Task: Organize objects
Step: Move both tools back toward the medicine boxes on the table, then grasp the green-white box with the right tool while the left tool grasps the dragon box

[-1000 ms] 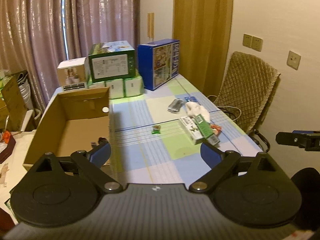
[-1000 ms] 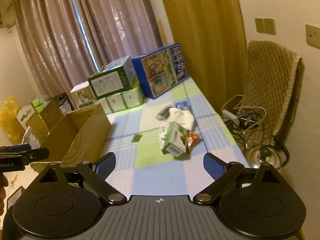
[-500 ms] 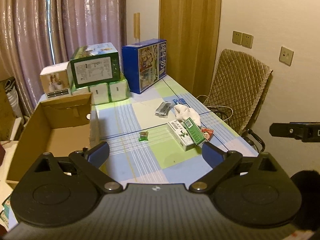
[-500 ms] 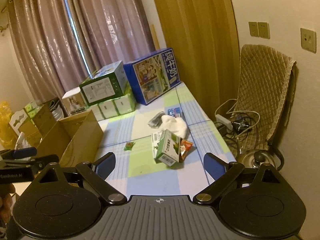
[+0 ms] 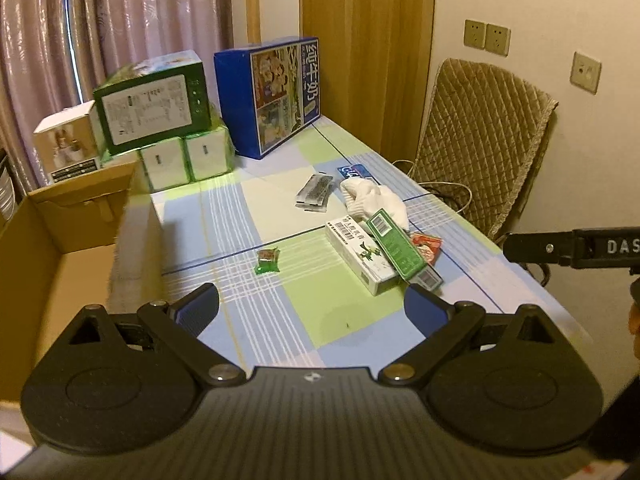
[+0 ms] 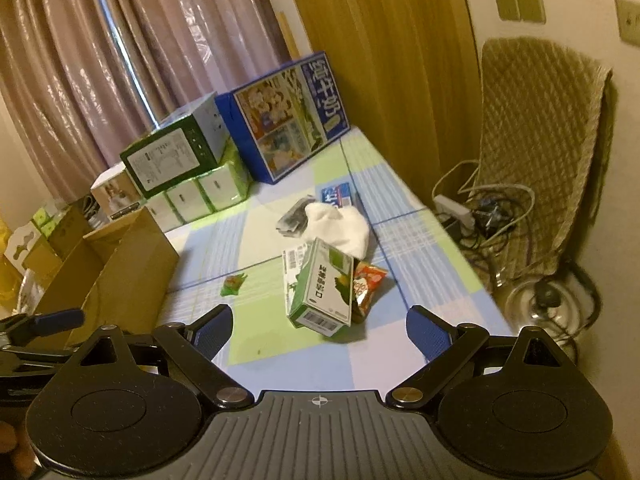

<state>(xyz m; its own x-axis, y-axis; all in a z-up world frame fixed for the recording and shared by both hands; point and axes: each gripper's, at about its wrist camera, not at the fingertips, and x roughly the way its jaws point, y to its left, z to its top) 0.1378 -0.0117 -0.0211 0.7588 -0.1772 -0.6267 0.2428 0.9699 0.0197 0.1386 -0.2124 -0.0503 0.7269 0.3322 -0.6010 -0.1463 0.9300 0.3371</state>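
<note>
We hover both grippers — left point(image 5: 311, 307), right point(image 6: 319, 327) — spread and empty; next, pinch the near green box point(image 6: 322, 294) for the carton point(image 5: 44, 276) at left.

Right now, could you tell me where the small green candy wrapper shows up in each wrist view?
Left wrist: the small green candy wrapper lies centre-left, on the table between the cardboard box and the green carton.
Right wrist: the wrapper lies left of centre, left of that carton.
Shared landmark: the blue box.

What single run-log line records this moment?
left gripper: open, empty | right gripper: open, empty | green box: on table | cardboard box: open
</note>
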